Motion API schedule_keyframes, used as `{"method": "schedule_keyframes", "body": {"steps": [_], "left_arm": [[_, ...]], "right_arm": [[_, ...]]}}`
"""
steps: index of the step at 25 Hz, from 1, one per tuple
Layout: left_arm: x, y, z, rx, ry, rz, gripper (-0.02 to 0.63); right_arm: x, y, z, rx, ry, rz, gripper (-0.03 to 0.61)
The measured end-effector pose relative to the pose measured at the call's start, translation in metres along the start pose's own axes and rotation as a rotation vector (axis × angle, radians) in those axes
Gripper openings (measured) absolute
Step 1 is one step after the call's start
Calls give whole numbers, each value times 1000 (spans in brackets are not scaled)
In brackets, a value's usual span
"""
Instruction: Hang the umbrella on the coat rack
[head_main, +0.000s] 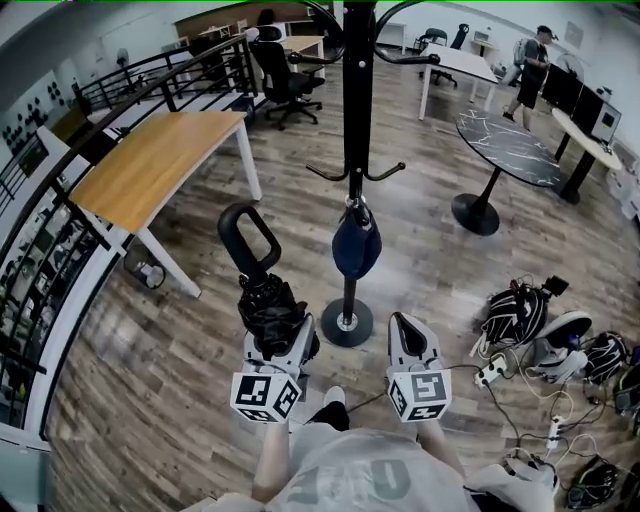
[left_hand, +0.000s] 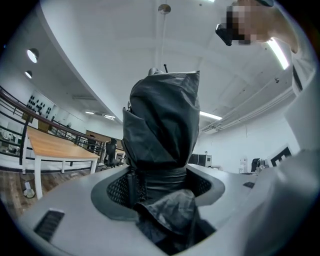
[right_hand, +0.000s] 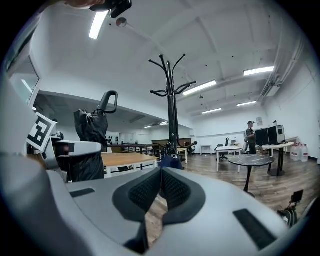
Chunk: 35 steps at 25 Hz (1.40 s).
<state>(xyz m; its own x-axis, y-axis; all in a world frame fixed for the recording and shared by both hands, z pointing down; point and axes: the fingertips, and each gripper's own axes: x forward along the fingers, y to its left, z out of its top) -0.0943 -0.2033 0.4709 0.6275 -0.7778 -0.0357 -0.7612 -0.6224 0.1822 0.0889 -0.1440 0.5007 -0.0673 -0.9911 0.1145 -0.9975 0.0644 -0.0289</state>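
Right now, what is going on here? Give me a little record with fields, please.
Left gripper: jaws shut on a folded black umbrella, loop handle up
Right gripper: jaws together, nothing between them
Coat rack: black, standing just ahead of both grippers
On the rack: dark blue bag, hanging low
Umbrella hung: not yet
Nearby: wooden table to the left

Pretty clearly an open-plan office: wood-top desk (head_main: 160, 165) at ten o'clock, black swivel chair (head_main: 285, 75) at eleven, coat rack (head_main: 357, 100) at twelve, round dark table (head_main: 508, 145) at two. Monitors (head_main: 572, 92) sit further out at two, and strip lights (right_hand: 200, 87) run overhead.
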Motion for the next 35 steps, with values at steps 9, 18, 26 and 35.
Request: {"method": "schedule_keyframes", "body": {"steps": [9, 18, 26, 35], "left_arm": [[91, 74, 11, -5, 48, 2, 308], [126, 77, 13, -43, 32, 61, 308], [147, 63, 16, 5, 40, 78, 308], [168, 76, 81, 7, 54, 178, 308]], "right_arm": [[115, -1, 30, 0, -6, -20, 31], [150, -36, 52, -3, -37, 9, 31], [159, -58, 54, 11, -50, 24, 31], [161, -66, 69, -30, -44, 29, 31]]}}
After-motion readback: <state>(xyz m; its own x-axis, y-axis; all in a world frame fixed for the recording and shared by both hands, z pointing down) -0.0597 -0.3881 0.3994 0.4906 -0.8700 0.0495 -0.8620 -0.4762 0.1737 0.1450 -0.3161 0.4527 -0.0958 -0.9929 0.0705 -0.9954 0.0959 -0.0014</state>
